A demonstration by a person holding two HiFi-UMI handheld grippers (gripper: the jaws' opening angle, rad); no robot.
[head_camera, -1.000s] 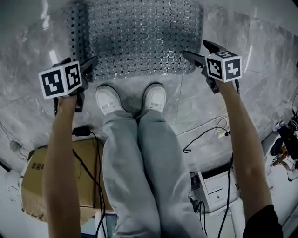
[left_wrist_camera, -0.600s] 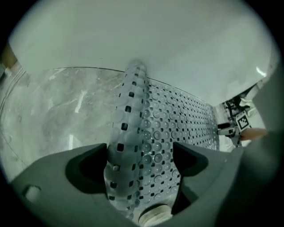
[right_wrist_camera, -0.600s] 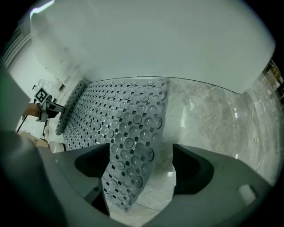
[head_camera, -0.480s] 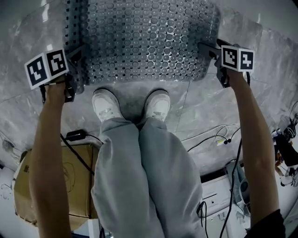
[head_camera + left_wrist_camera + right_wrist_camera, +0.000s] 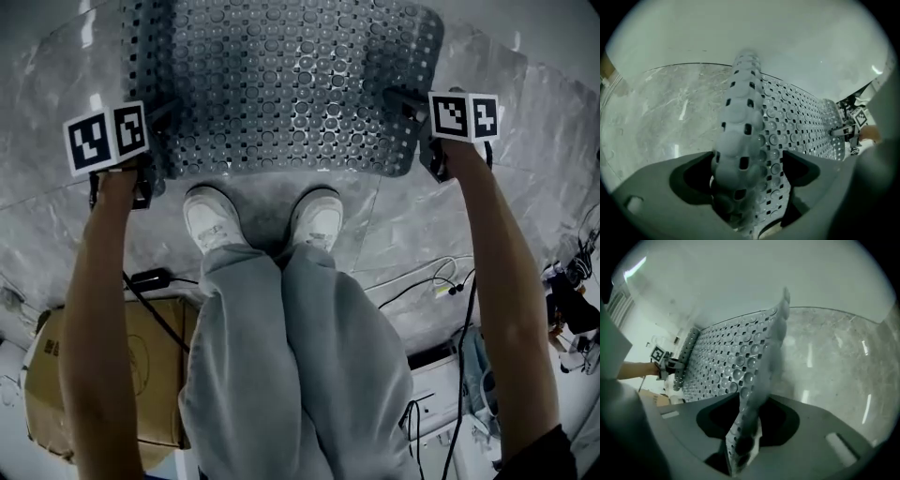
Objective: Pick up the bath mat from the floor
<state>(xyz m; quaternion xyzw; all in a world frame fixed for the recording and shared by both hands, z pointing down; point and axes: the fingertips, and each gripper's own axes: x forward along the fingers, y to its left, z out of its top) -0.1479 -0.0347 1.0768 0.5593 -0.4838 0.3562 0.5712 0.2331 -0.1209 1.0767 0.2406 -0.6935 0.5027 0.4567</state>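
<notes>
The grey perforated bath mat (image 5: 281,84) lies on the marble floor ahead of my feet, its near edge raised. My left gripper (image 5: 157,122) is at the near left corner; in the left gripper view (image 5: 747,164) the curled mat edge (image 5: 740,131) is pinched between its jaws. My right gripper (image 5: 410,101) is at the near right corner. Its jaws are closing, and in the right gripper view (image 5: 747,411) the mat's edge (image 5: 754,362) stands upright, squeezed between them.
My two white shoes (image 5: 214,217) (image 5: 317,214) stand just behind the mat. A cardboard box (image 5: 141,347) sits at lower left, loose cables (image 5: 422,281) and a white device (image 5: 441,375) at lower right. A pale wall rises behind the mat.
Both grippers moved forward and outward from just short of the mat onto its near corners. The mat's near edge has lifted and its side edges have curled up.
</notes>
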